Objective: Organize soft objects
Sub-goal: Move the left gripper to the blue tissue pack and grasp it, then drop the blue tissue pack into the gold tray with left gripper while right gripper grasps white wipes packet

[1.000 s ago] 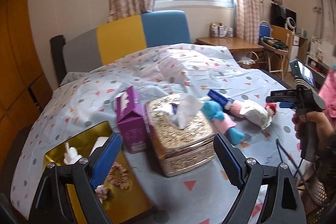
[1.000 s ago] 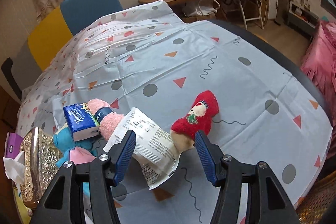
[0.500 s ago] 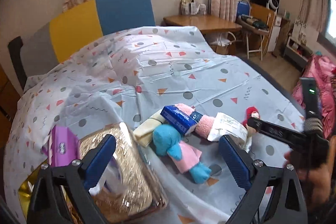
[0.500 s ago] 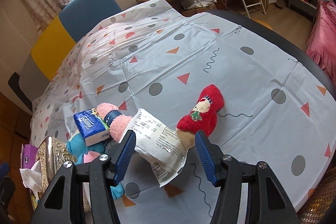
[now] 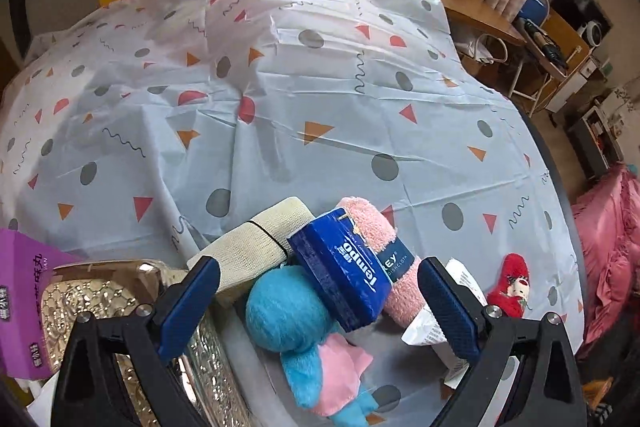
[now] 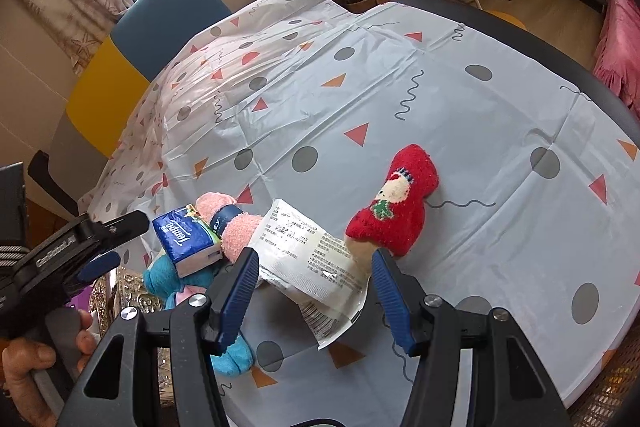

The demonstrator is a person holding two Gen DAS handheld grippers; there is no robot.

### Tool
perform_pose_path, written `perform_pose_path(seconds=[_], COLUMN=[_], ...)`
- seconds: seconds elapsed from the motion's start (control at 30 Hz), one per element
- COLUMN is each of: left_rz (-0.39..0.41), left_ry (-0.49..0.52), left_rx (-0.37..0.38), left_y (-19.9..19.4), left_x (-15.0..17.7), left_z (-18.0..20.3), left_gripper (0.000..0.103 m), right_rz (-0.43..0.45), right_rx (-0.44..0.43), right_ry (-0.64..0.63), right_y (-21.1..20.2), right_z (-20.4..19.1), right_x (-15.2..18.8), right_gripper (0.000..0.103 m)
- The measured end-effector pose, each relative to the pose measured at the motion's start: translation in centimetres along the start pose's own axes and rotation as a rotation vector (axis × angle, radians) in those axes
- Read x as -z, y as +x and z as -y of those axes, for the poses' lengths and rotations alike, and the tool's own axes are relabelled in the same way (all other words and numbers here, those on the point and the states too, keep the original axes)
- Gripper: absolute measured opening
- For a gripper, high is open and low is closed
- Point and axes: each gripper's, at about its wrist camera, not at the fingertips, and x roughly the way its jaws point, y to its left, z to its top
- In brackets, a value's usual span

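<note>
A pile of soft things lies on the patterned tablecloth. A blue Tempo tissue pack rests on a blue and pink plush toy, beside a rolled pink cloth and a cream cloth roll. My left gripper is open, its fingers on either side of the pack and the plush. A white plastic packet and a red Christmas sock lie to the right. My right gripper is open just above the packet. The left gripper also shows in the right wrist view.
A gold embossed tissue box stands at the left, with a purple carton beside it. The table's dark edge curves on the right. A yellow and blue chair stands behind the table.
My left gripper has swung right and down from the gold box, closing in on the tissue pack and plush. My right gripper has dropped slightly toward the white packet.
</note>
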Motion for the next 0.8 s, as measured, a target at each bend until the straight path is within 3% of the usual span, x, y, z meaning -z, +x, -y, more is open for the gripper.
perform_pose_path(seconds=[0.13, 0.2, 0.3, 0.47, 0.5, 0.53, 0.6, 0.8], left_rz=[-0.038, -0.012, -0.022, -0.065, -0.058, -0.055, -0.027, 0.057], left_ry=[-0.04, -0.024, -0.002, -0.036, -0.016, 0.009, 0.023, 0.103], left_rx=[-0.003, -0.016, 0.013, 0.051, 0.045, 0.04, 0.046, 0.077], left_y=[1.9, 2.1, 2.8, 4.2, 4.1, 4.0, 3.4, 0.8], left_x=[-0.5, -0.7, -0.9, -0.3, -0.1, 0.1, 0.5, 1.7], left_z=[-0.5, -0.2, 0.4, 0.3, 0.5, 0.8, 0.9, 1.7], left_gripper=[0.095, 0.091, 0.069, 0.067, 0.051, 0.042, 0.033, 0.027], right_rz=[0.004, 0.005, 0.004, -0.007, -0.006, -0.003, 0.004, 0.018], right_rx=[-0.007, -0.004, 0.001, 0.01, 0.011, 0.016, 0.027, 0.046], right_ry=[0.019, 0.029, 0.031, 0.035, 0.033, 0.032, 0.032, 0.024], right_y=[-0.1, -0.1, 0.1, 0.6, 0.6, 0.6, 0.6, 0.8], right_z=[0.4, 0.6, 0.7, 0.9, 0.9, 0.9, 1.1, 1.6], right_x=[-0.1, -0.1, -0.2, -0.1, -0.2, -0.2, -0.2, -0.5], right_gripper=[0.059, 0.059, 0.059, 0.059, 0.059, 0.059, 0.059, 0.059])
